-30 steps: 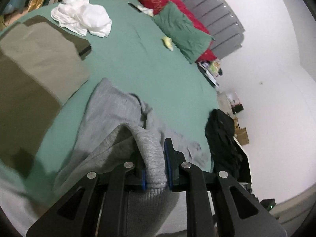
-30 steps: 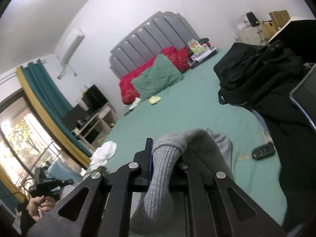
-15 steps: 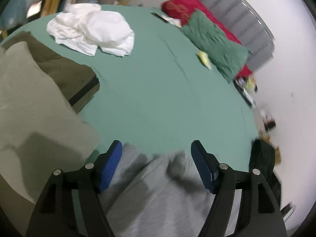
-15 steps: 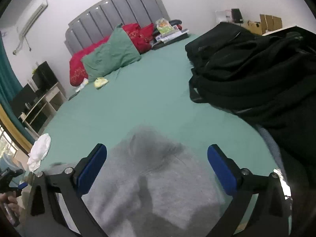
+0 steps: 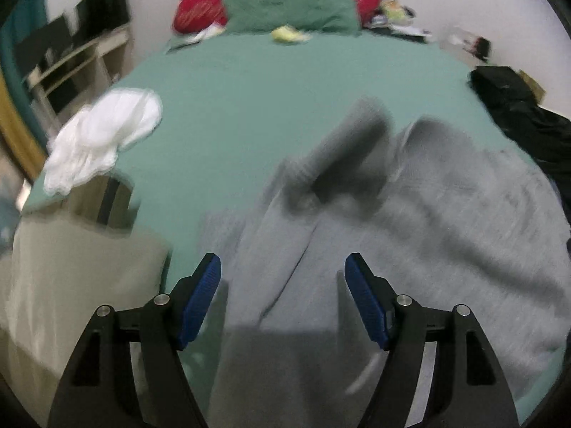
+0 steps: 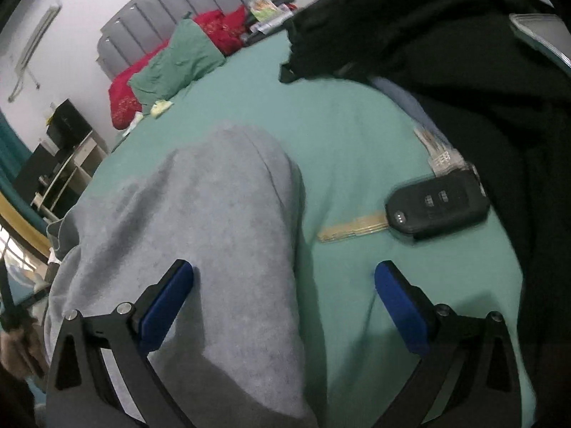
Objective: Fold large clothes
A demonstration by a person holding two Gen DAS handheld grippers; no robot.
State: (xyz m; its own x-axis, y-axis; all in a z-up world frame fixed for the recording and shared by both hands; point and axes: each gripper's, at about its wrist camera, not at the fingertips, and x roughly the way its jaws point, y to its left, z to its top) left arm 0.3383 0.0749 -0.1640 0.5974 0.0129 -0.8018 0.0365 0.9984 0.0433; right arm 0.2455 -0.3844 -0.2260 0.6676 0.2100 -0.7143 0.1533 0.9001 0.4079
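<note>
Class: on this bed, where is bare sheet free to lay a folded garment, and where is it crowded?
Free: the green sheet between the white clothes, pillows and grey sweatshirt. Crowded: the right edge, with car key and black clothing.

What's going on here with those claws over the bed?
A person is folding laundry with a handheld claw in each hand. The left claw and right claw are both open, hovering over a grey sweatshirt lying on the green bed. Neither grips it. A car key lies beside it.
</note>
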